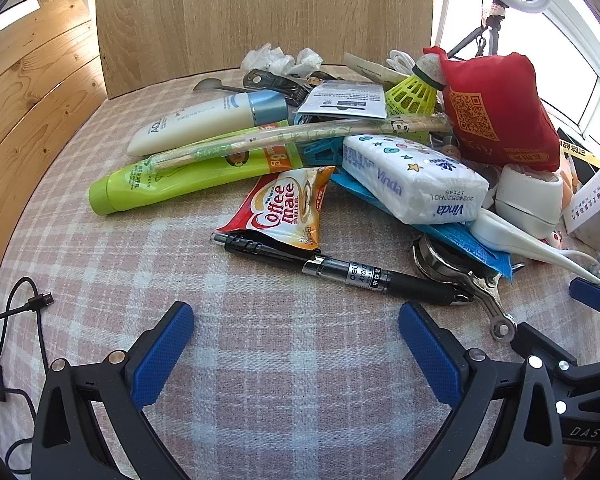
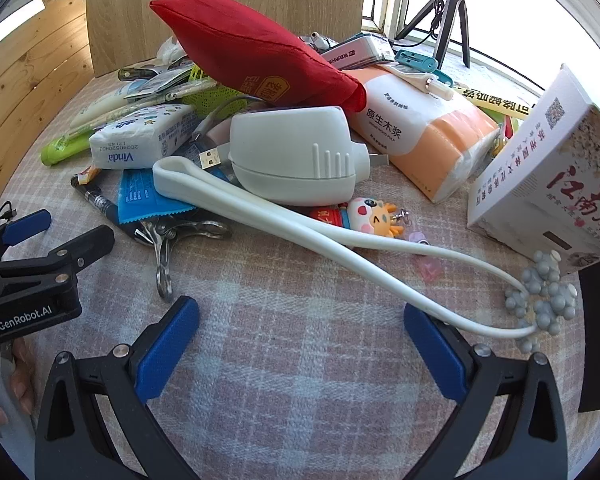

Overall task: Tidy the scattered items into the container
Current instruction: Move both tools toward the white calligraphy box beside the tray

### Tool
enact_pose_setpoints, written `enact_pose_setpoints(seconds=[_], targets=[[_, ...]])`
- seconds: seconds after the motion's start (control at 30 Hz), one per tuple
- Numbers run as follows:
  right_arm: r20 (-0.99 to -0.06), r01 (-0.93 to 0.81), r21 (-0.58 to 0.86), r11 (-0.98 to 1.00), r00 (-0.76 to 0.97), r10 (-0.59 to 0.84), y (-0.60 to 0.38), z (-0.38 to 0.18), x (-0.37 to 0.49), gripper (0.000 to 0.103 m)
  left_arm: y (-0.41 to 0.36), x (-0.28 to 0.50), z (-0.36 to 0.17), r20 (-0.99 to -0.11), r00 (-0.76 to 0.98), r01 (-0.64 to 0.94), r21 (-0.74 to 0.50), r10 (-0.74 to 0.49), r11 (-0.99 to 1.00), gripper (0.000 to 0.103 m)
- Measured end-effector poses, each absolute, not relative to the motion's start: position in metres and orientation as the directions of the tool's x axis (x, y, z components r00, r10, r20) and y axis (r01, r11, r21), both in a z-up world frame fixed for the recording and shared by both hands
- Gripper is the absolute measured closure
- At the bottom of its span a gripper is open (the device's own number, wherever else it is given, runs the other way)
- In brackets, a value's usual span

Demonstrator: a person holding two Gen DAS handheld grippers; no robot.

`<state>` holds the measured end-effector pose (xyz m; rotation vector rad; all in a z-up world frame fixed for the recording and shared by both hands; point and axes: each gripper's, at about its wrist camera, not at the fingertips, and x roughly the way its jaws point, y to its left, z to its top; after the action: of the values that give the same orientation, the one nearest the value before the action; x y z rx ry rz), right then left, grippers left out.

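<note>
A: Scattered items lie heaped on a checked tablecloth [image 1: 260, 360]: a black pen [image 1: 340, 270] nearest, just beside a Coffee Mate sachet [image 1: 288, 210], a Vinda tissue pack [image 1: 416, 180] and a green tube [image 1: 188, 178]. No container can be made out.

B: Behind them, a red pouch [image 2: 252, 56] rests atop the pile, above a white plastic device [image 2: 296, 160] and its long white strap [image 2: 300, 224].

A: The left gripper [image 1: 296, 356] hovers over bare cloth, jaws wide apart, holding nothing.

B: The right gripper [image 2: 302, 354] likewise, fingers spread, empty, near the strap's end.
</note>
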<state>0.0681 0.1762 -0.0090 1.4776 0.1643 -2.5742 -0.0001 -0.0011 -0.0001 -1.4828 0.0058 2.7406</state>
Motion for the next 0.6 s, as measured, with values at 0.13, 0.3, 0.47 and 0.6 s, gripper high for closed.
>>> enact_pose_setpoints(seconds=[0.13,0.3,0.47,0.6], targets=[[-0.873,0.183,-0.002,-0.983,-0.479,-0.087,0.194,-0.006,0.097,0.003,-0.007,0.008,0.005,-0.859,-0.510,-0.017,-0.034,0.038,-0.999,0.005],[-0.869,0.126,-0.004,-0.992,-0.492,-0.059,0.243,0.013,0.120,0.007,-0.016,0.028,0.019,-0.876,-0.474,-0.001,-0.099,0.088,-0.995,0.007],[-0.844,0.040,-0.021,-0.999,-0.536,-0.004,0.281,0.042,0.136,0.020,-0.011,0.059,0.046,-0.855,-0.507,-0.024,-0.106,0.104,-0.994,0.007],[-0.825,-0.010,-0.035,-0.999,-0.564,0.035,0.305,0.071,0.118,0.026,0.002,0.076,0.074,-0.832,-0.538,-0.065,-0.118,0.134,-0.991,0.008]])
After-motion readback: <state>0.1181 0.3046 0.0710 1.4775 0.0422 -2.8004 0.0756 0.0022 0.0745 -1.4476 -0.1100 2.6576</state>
